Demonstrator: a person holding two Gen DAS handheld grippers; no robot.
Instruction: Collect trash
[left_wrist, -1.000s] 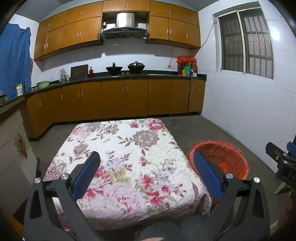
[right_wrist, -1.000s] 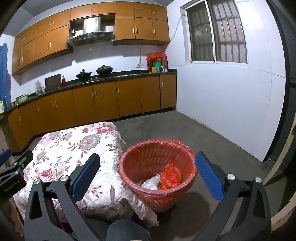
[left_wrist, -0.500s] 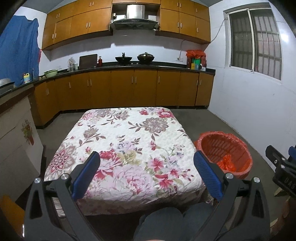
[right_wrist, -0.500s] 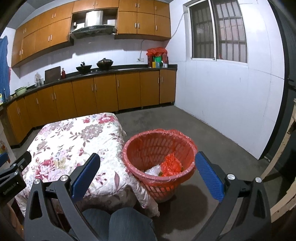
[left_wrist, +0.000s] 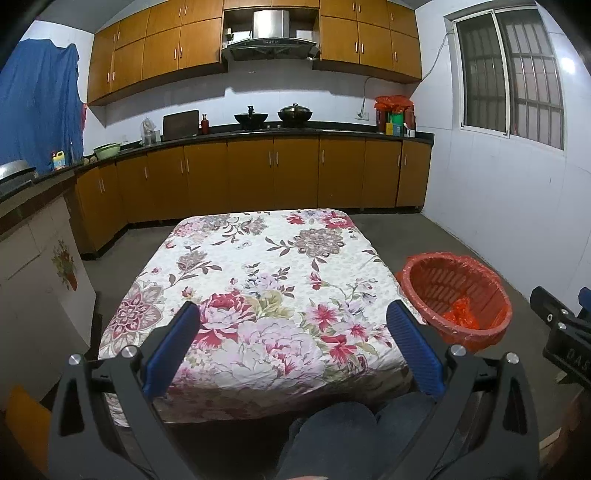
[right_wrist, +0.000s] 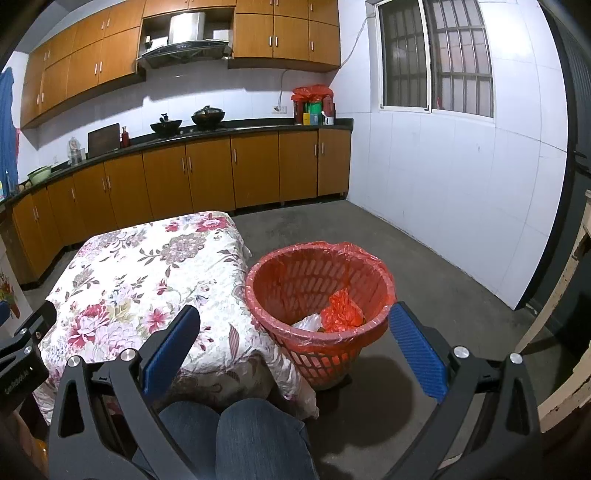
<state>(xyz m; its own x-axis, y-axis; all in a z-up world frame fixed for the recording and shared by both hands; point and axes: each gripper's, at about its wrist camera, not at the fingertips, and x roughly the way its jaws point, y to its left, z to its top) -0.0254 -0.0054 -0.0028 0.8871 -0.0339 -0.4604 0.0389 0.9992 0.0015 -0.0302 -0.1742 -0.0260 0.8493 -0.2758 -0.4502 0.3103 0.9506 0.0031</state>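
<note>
Floral-clothed table (left_wrist: 258, 280) shows no litter, crumpled red and white trash (right_wrist: 341, 312) lies inside the red-lined plastic basket (right_wrist: 321, 254) beside it, both grippers (left_wrist: 293, 334) (right_wrist: 295, 336) gape empty, so collecting seems finished

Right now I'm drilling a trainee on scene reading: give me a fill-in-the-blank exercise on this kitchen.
1. The basket is lined with a ____ plastic bag.
2. The table is covered by a ____-patterned cloth.
3. Both the left tongs and the right tongs are ____ and hold nothing.
4. The crumpled orange trash lies ____ the basket.

Missing words: red; floral; open; inside
</note>
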